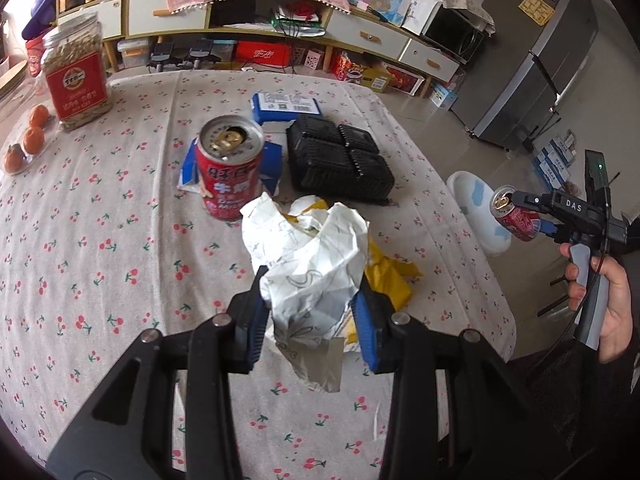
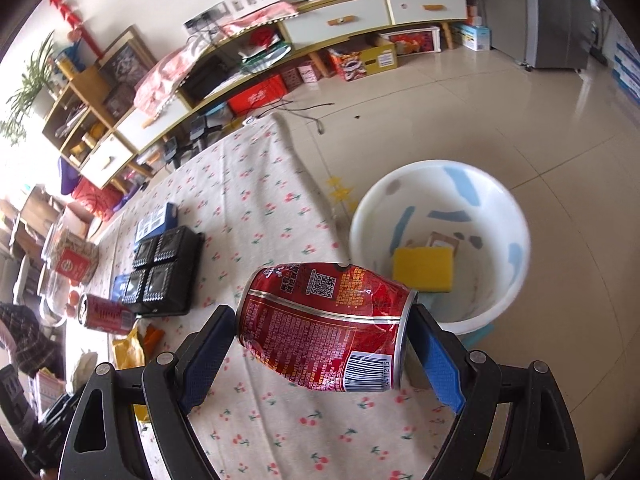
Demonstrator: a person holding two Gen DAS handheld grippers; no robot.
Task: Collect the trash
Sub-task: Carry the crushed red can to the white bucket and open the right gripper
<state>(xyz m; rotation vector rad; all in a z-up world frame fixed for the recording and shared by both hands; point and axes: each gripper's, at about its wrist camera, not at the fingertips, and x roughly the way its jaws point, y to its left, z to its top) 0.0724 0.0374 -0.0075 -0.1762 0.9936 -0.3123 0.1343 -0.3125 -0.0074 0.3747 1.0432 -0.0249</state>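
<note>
My left gripper [image 1: 310, 304] is shut on a crumpled white paper wrapper [image 1: 308, 264], lifted a little above the cherry-print tablecloth [image 1: 100, 264]. A yellow wrapper [image 1: 390, 280] lies just behind it. An upright red drink can [image 1: 228, 168] stands further back. My right gripper [image 2: 324, 328] is shut on a dented red can [image 2: 324, 324], held end to end over the table's right edge. In the left wrist view that right gripper [image 1: 516, 216] and its dented red can [image 1: 514, 218] hang beside the table. A white bucket [image 2: 500, 208] stands on the floor beyond, with a yellow sponge [image 2: 422, 270] inside.
A black plastic tray [image 1: 340, 160] and blue packets [image 1: 286, 106] lie at mid table. A nut jar [image 1: 76, 72] and oranges [image 1: 34, 138] sit at the far left. A hand [image 1: 612, 304] holds the right gripper's handle. Shelving and a fridge [image 1: 540, 60] line the room.
</note>
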